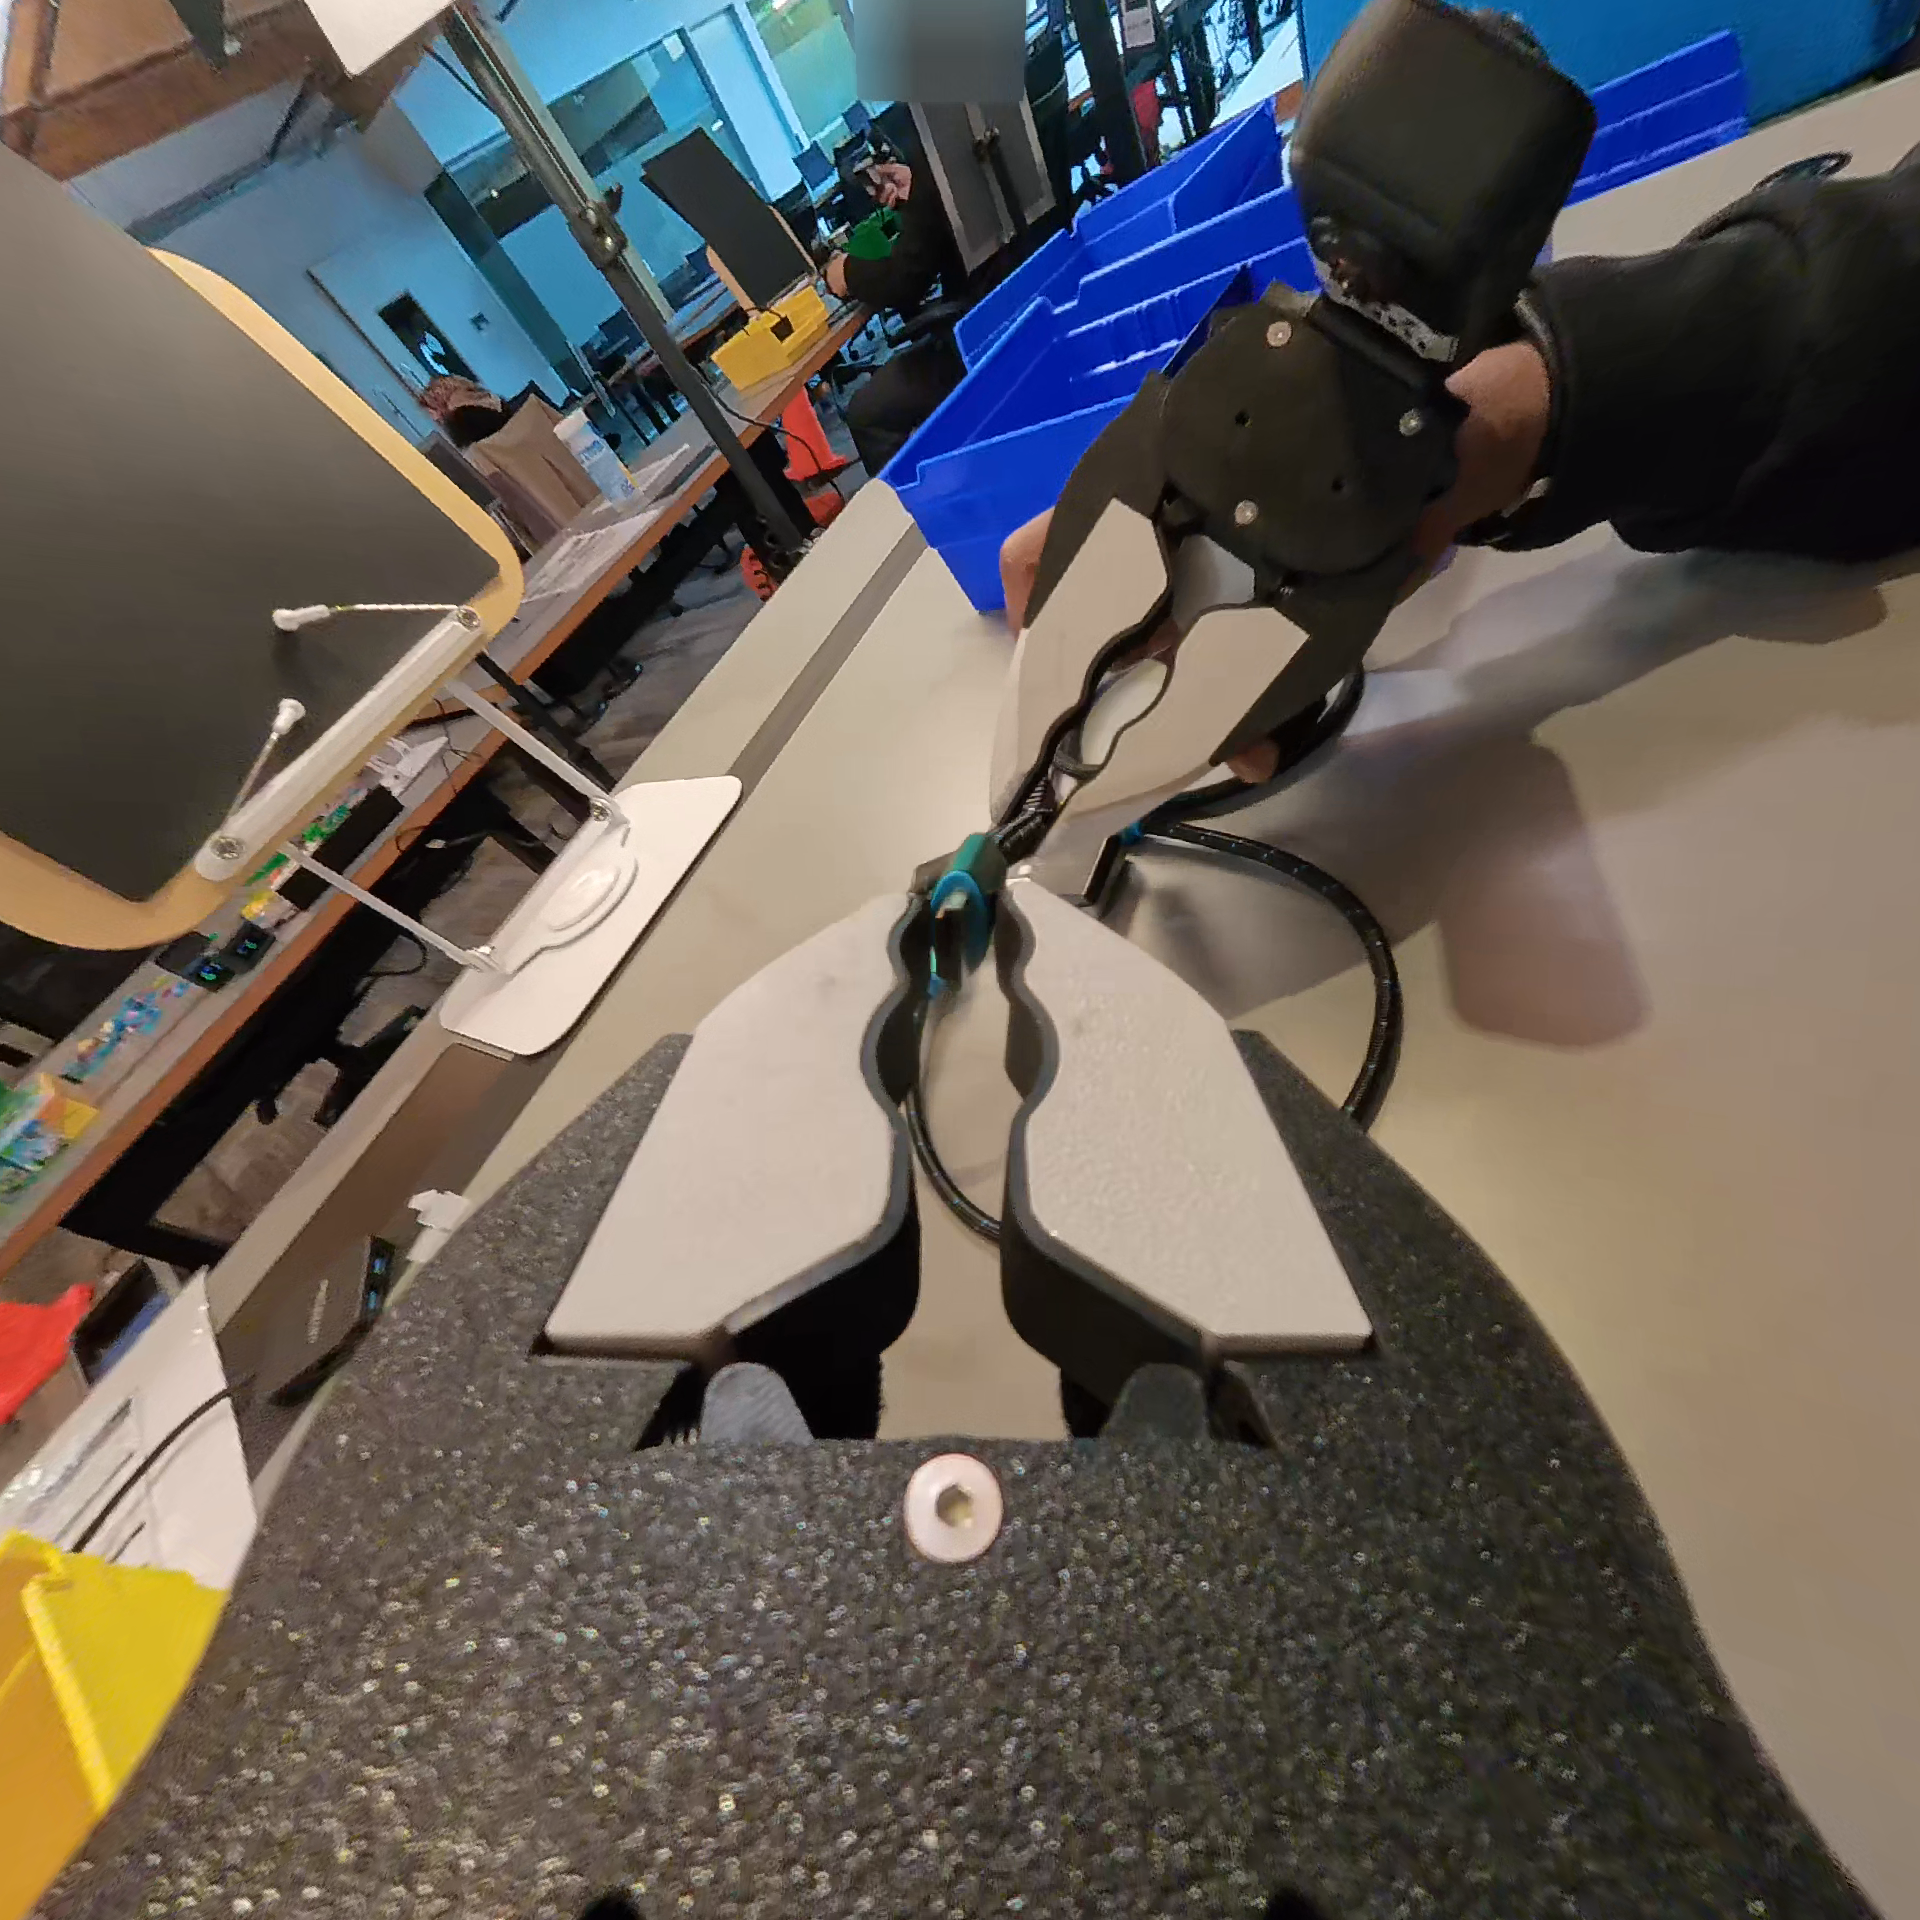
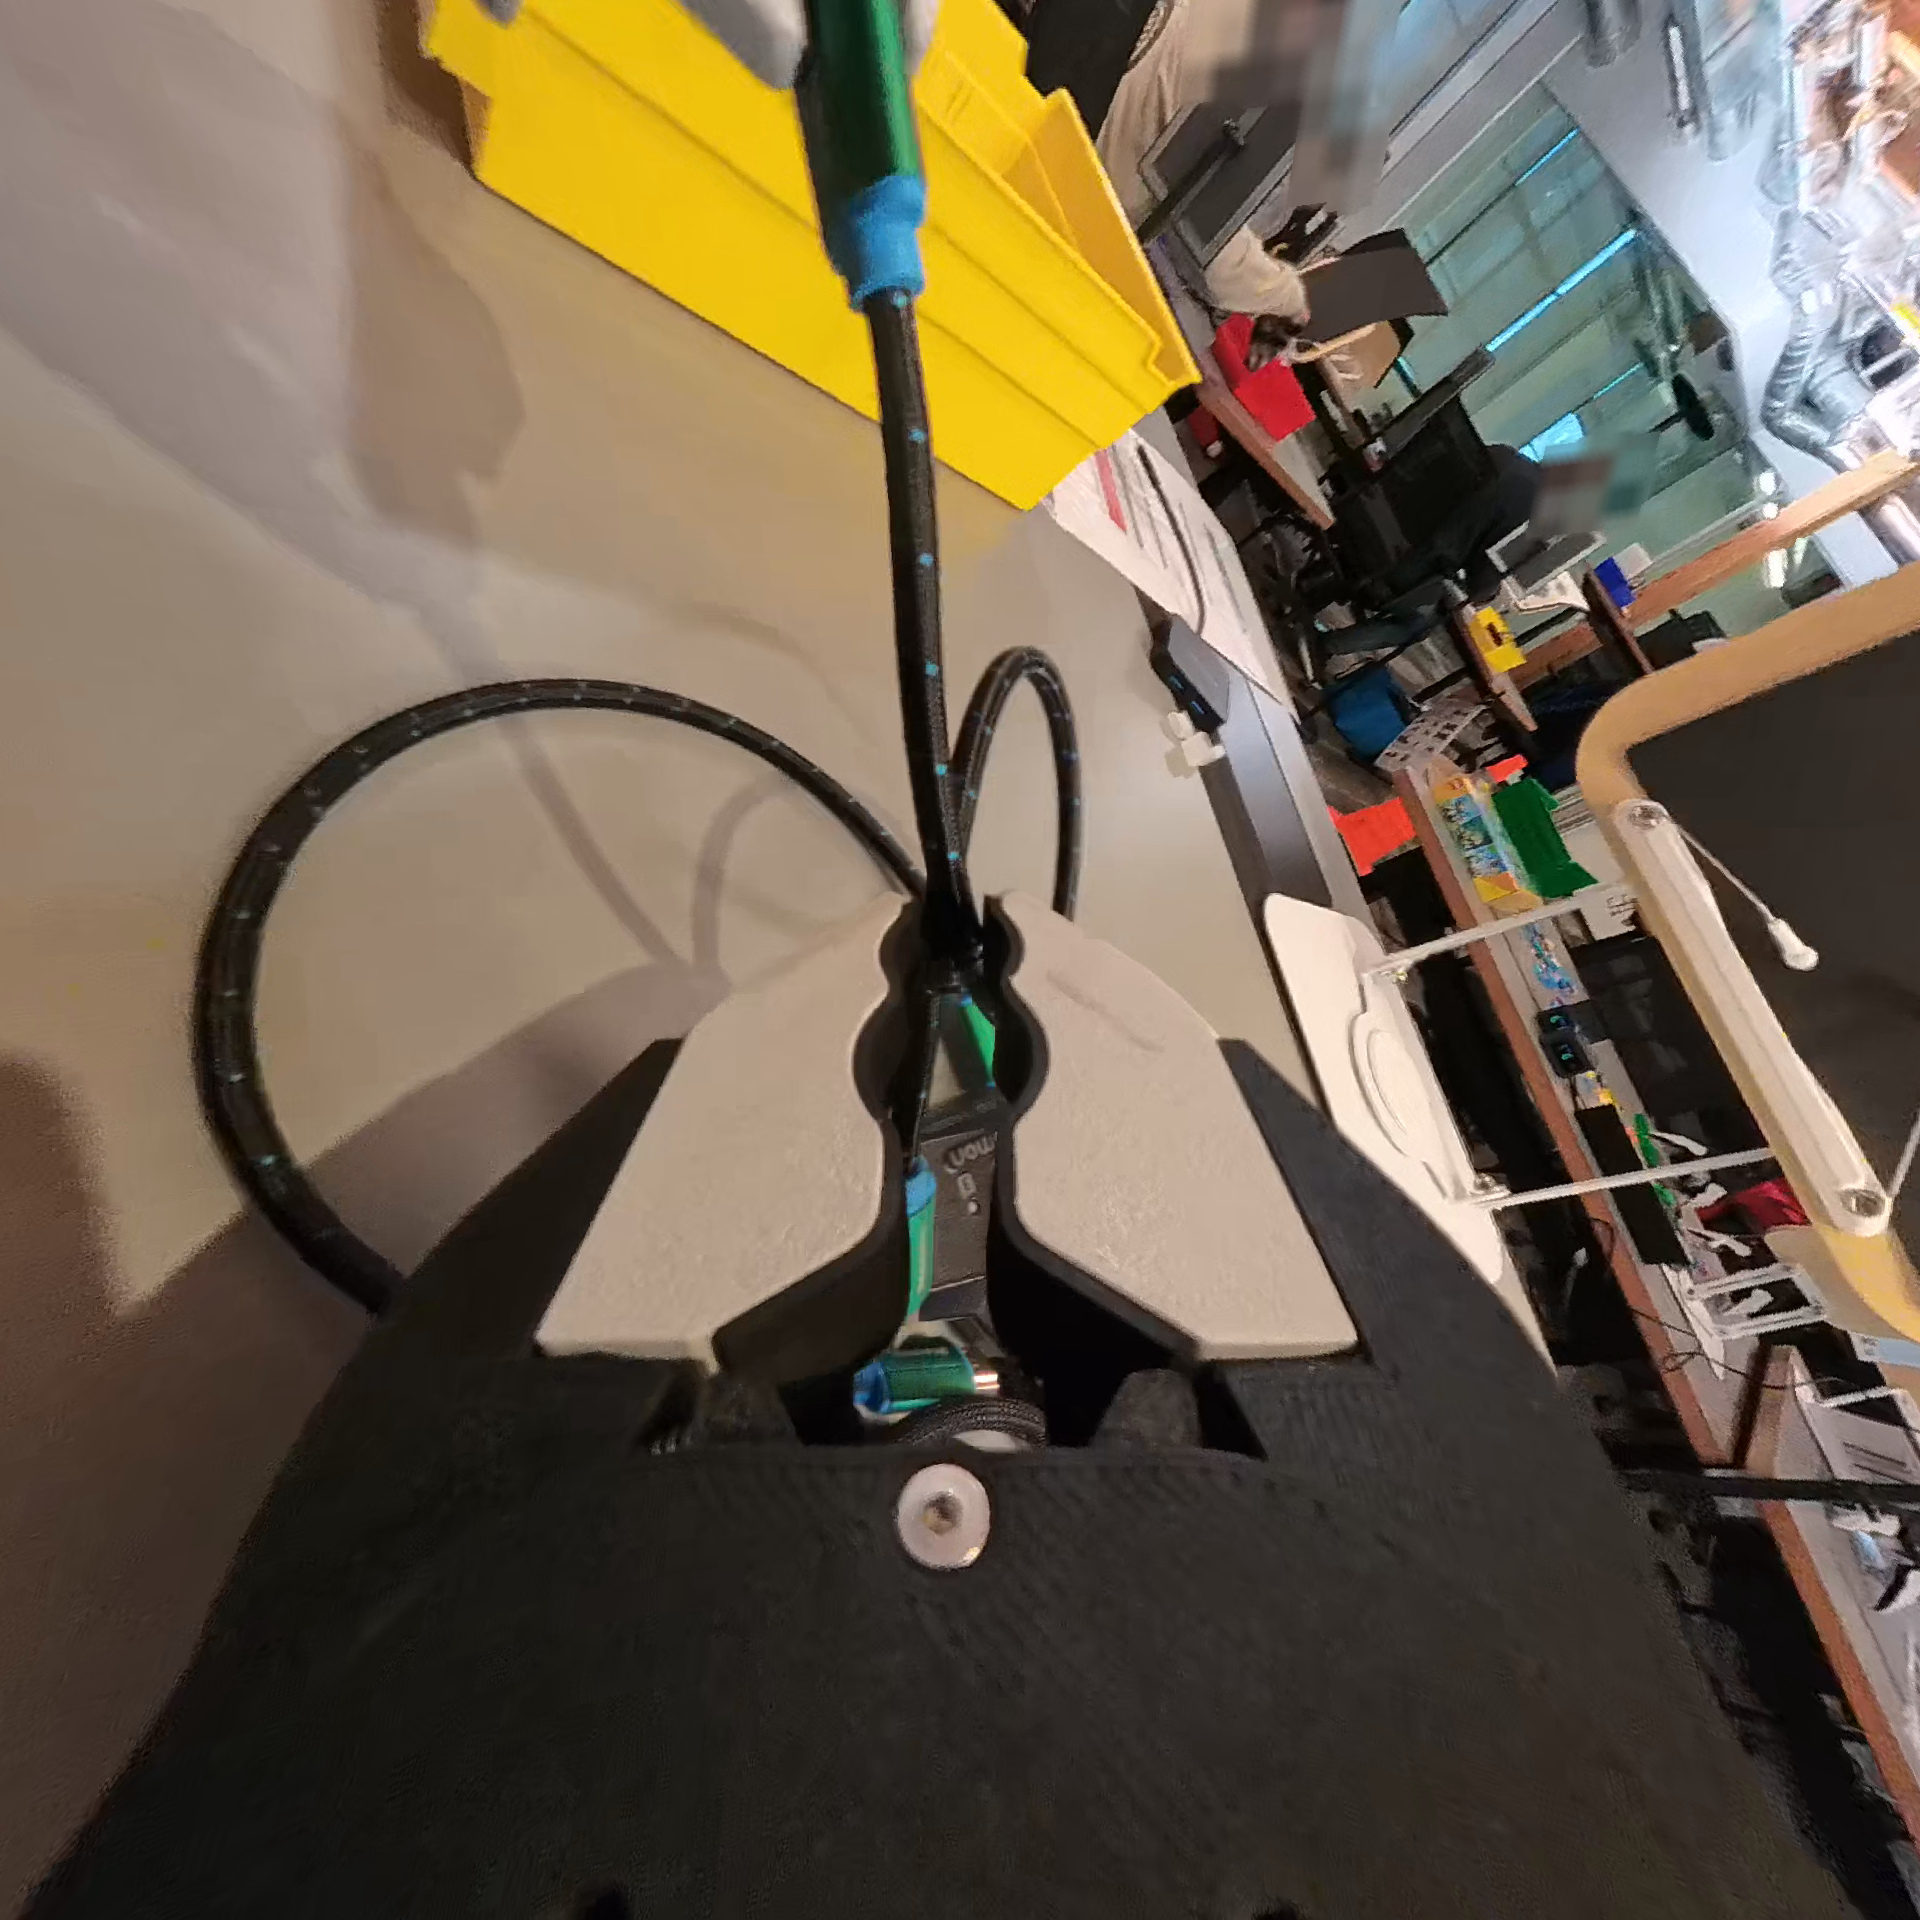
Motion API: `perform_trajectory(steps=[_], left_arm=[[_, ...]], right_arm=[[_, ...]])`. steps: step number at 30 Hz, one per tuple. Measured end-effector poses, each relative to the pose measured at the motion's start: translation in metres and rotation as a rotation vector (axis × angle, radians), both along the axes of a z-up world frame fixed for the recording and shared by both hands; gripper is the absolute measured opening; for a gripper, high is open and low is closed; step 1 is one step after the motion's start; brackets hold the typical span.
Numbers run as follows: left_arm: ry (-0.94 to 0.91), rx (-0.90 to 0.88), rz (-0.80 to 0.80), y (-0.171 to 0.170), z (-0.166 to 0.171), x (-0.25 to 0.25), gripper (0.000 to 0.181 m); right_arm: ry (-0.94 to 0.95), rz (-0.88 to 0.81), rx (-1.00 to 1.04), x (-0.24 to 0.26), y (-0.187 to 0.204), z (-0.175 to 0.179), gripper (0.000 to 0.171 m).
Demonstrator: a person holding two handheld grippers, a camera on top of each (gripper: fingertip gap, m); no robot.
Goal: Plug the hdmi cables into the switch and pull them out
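My right gripper (image 2: pixel 956 914) is shut on a small black HDMI switch (image 2: pixel 961 1174), held deep between its fingers. Green plugs (image 2: pixel 920 1247) sit at the switch's side and back end. A black braided cable (image 2: pixel 914 623) runs from the gripper up to a green plug with a blue collar (image 2: pixel 862 135). My left gripper (image 1: pixel 961 904) is shut on that green plug (image 1: pixel 966 883), apart from the switch. The right gripper (image 1: pixel 1070 800) faces it closely in the left wrist view, held by a hand in a black sleeve. Cable loops (image 2: pixel 239 987) lie on the grey table (image 2: pixel 520 520).
Blue bins (image 1: pixel 1091 343) stand behind the right gripper. A yellow bin (image 2: pixel 831 260) sits near the left gripper. A monitor (image 1: pixel 208 520) on a white stand base (image 1: pixel 592 914) stands along the table edge, with a black hub (image 1: pixel 322 1320) and papers (image 2: pixel 1174 540) nearby.
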State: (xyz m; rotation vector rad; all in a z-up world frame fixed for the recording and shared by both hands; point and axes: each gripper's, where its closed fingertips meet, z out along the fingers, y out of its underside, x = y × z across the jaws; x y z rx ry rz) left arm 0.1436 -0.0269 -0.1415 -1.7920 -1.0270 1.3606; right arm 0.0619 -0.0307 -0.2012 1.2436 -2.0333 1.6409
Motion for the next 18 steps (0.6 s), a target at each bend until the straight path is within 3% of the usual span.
perform_trajectory(steps=[1, 6, 12, 16, 18], left_arm=[[-0.009, 0.01, 0.006, 0.0, 0.001, 0.001, 0.012], [-0.021, 0.025, 0.046, -0.002, 0.026, 0.015, 0.011], [-0.149, 0.041, -0.007, 0.013, 0.05, 0.026, 0.011], [-0.218, 0.069, -0.093, 0.031, 0.057, 0.021, 0.011], [-0.237, 0.097, -0.123, 0.037, 0.058, 0.014, 0.011]], right_arm=[[0.012, 0.014, 0.005, 0.003, 0.003, 0.0, 0.014], [0.048, 0.089, 0.01, 0.016, 0.02, 0.014, 0.032], [-0.159, 0.227, -0.017, 0.057, 0.03, 0.065, 0.037], [-0.251, 0.29, 0.043, 0.091, 0.026, 0.075, 0.04], [-0.303, 0.28, 0.079, 0.101, 0.02, 0.075, 0.031]])
